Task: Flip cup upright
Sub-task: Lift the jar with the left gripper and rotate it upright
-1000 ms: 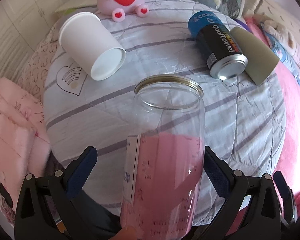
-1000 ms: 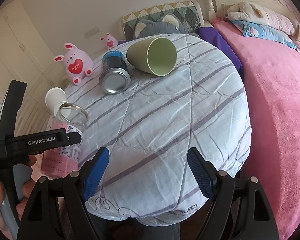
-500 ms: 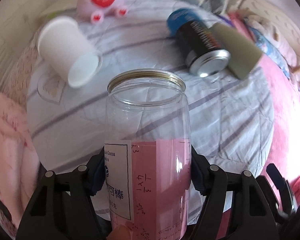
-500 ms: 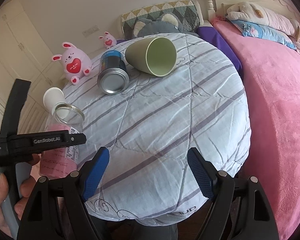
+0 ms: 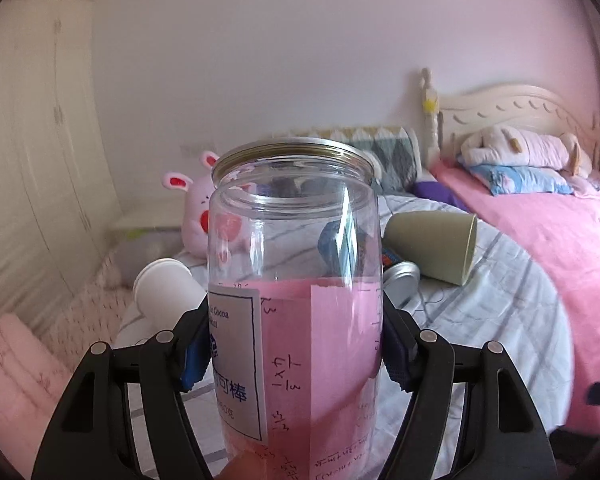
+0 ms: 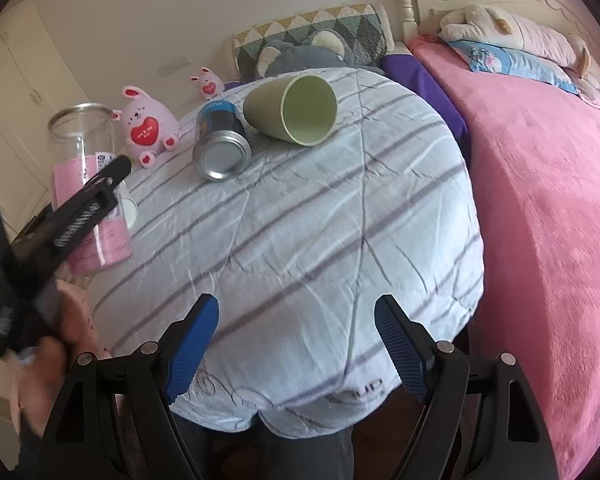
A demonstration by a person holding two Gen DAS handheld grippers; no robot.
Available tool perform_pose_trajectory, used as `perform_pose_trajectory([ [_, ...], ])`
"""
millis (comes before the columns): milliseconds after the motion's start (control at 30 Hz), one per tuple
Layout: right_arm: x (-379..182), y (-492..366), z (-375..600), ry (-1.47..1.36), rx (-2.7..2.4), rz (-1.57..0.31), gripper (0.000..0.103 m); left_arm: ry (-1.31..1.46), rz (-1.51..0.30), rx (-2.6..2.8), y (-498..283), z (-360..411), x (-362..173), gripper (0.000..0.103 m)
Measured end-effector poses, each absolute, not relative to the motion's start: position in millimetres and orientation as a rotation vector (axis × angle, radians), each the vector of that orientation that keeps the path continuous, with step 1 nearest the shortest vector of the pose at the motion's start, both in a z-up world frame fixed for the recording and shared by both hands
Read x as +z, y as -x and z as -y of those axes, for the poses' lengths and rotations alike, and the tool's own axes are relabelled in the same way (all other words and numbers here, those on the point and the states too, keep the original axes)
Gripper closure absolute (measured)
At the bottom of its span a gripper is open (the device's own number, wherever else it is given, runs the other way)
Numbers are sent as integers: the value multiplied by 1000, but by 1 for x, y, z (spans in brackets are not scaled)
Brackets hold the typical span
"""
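**One jar up, three more lying down**

One clear jar (image 5: 294, 280) is clamped in the left gripper (image 5: 296, 344), jaws pressed on its pink-papered lower half, mouth up, held above the edge of the quilted surface (image 6: 300, 220). The right gripper (image 6: 296, 344) hangs with jaws wide apart, holding nothing.

My worry: smooth plastic, a low grip, so the jar could twist or slip if it's set down crooked. That quilt looks soft and lumpy too, so it might tip on landing.

Nearby, all on their sides: a white paper cup (image 5: 166, 290) just behind the jar, a blue can (image 6: 220, 146), a green cup (image 6: 294, 110). A pink bunny toy (image 6: 146, 128) sits behind them. The white cup crowds the closest landing spot.
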State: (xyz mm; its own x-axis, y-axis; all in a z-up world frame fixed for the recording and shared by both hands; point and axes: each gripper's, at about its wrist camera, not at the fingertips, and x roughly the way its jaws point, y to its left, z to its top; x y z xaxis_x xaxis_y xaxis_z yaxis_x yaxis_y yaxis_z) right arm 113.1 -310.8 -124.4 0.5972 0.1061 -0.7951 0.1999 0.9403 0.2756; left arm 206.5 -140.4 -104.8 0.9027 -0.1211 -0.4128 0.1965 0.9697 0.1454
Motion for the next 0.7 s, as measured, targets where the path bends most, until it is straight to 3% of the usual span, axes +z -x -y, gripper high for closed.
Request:
perform_pose_trajectory([
  [533, -129, -72, 285, -318, -123, -956, 21, -172, -349, -221, -149, 126, -137, 31],
  [600, -128, -68, 280, -314, -125, -953, 21, -182, -353, -224, -148, 127, -139, 28],
  [700, -123, -62, 272, -302, -131, -941, 21, -200, -349, -231, -144, 128, -139, 12],
])
